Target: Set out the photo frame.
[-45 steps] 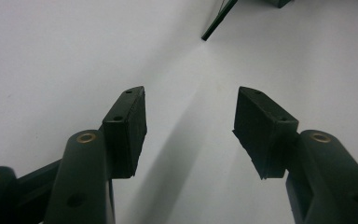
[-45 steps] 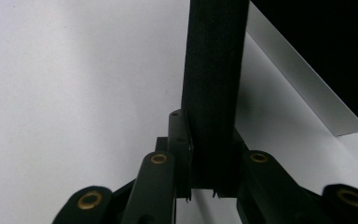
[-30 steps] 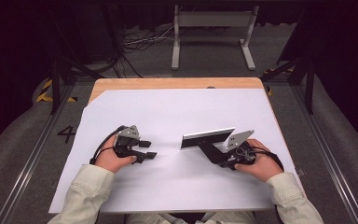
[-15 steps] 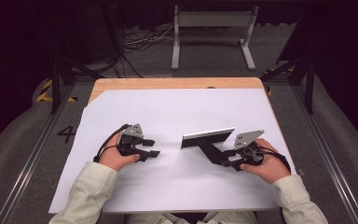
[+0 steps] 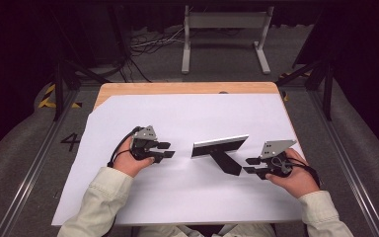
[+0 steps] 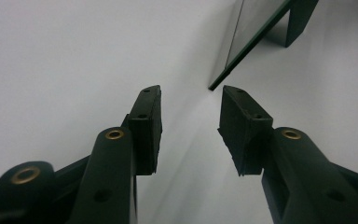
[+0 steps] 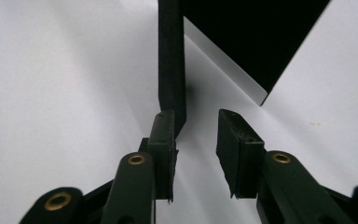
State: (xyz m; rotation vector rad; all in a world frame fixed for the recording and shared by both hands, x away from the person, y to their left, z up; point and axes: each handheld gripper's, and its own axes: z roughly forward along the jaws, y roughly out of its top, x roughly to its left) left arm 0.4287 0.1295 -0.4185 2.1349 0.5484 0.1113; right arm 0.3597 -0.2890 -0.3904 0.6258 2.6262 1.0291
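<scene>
Now the frame (image 5: 220,146) stands free mid-tabletop on its prop, both grippers w/ fingers apart, left gripper (image 5: 165,150) just narrowed, right gripper (image 5: 250,166) off it; next prob. a re-grip.

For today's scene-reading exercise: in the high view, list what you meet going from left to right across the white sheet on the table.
Left gripper → standing picture frame with its black back stand → right gripper; all are on or over the white sheet.
</scene>
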